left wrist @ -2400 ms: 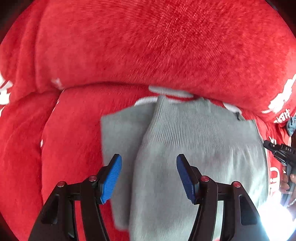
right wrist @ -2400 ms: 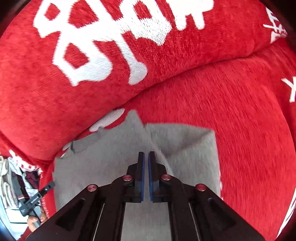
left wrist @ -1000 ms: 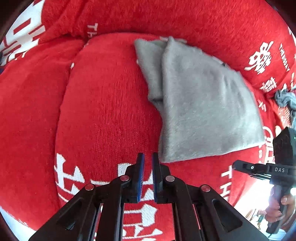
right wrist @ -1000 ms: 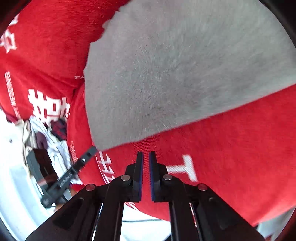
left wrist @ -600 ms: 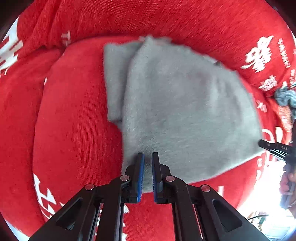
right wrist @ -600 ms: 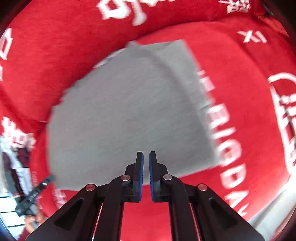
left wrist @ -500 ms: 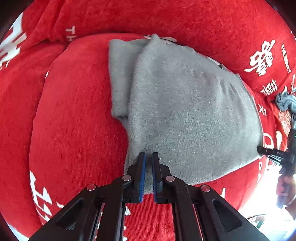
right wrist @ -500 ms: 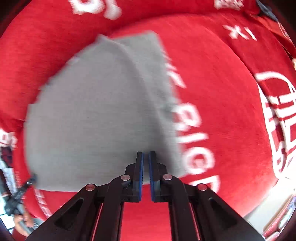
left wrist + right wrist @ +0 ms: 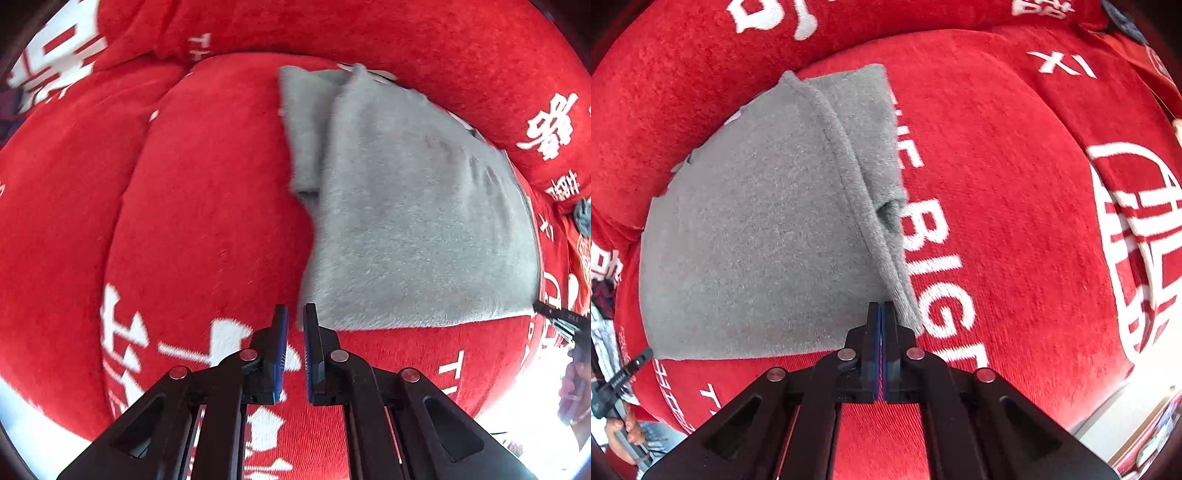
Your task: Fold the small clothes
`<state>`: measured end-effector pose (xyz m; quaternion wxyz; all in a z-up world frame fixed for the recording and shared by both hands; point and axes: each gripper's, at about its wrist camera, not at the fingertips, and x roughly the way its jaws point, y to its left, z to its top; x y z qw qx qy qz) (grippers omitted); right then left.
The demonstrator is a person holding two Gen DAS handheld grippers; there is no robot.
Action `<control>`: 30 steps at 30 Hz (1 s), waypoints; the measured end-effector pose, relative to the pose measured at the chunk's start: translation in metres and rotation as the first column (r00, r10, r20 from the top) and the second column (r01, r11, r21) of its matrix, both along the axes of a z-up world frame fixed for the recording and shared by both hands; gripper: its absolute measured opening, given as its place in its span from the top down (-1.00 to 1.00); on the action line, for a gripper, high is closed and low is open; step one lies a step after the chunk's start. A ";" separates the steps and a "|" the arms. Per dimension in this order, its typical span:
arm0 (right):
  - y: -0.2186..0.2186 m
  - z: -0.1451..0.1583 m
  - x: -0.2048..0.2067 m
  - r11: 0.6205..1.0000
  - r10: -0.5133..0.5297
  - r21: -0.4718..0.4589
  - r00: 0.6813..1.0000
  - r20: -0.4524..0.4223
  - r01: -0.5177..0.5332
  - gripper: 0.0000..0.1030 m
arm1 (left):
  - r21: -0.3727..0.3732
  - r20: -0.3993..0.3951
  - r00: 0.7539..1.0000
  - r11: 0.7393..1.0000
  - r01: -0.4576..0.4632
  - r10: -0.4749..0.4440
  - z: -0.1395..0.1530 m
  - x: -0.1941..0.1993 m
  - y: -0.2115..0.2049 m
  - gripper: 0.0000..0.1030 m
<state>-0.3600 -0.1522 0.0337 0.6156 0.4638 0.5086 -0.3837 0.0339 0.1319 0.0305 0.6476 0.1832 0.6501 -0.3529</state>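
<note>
Jaws of the left gripper (image 9: 294, 325) stand narrow, with only a thin slot between the blue pads and nothing gripped in it; jaws of the right gripper (image 9: 881, 314) are pressed fully together, pad against pad, and no cloth can be seen between them. Both grippers point steeply down at a red cushion (image 9: 207, 192) with white lettering, which carries the work item. The grey garment (image 9: 417, 221) lies flat on this cushion, folded, with a narrower grey layer showing along one side beneath the upper layer. Its far edge lies close to the seam where the seat cushion meets the red back cushion (image 9: 369, 33). In the left wrist view, the left jaw tips stand just beside the garment's near left corner, over bare red fabric and a white printed character; contact with the cloth cannot be confirmed. In the right wrist view, the grey garment (image 9: 757, 240) fills the left half of the cushion, and the right jaw tips sit at its near right corner, at the end of the rolled side edge, beside the white letters. The right gripper's tip and a hand (image 9: 570, 384) on its handle appear at the right margin of the left view.
</note>
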 end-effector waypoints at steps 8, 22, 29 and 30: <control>0.022 0.027 0.004 0.999 -0.002 0.045 0.999 0.049 -0.001 0.93 | 0.029 0.017 1.000 0.999 -0.017 0.016 0.023 -0.012 -0.001 0.84; 0.070 0.029 0.060 0.983 0.094 0.144 0.985 0.143 -0.114 0.57 | 0.063 0.063 0.998 0.998 -0.009 0.005 0.035 -0.040 -0.012 -0.96; 0.079 0.026 0.076 0.972 0.108 0.186 0.976 0.188 -0.144 0.03 | 0.111 0.102 0.995 0.994 0.003 -0.015 0.033 -0.043 -0.019 -0.96; 0.080 0.026 0.077 0.970 0.109 0.192 0.975 0.195 -0.147 -0.03 | 0.117 0.103 0.995 0.993 0.000 -0.012 0.032 -0.044 -0.021 -0.96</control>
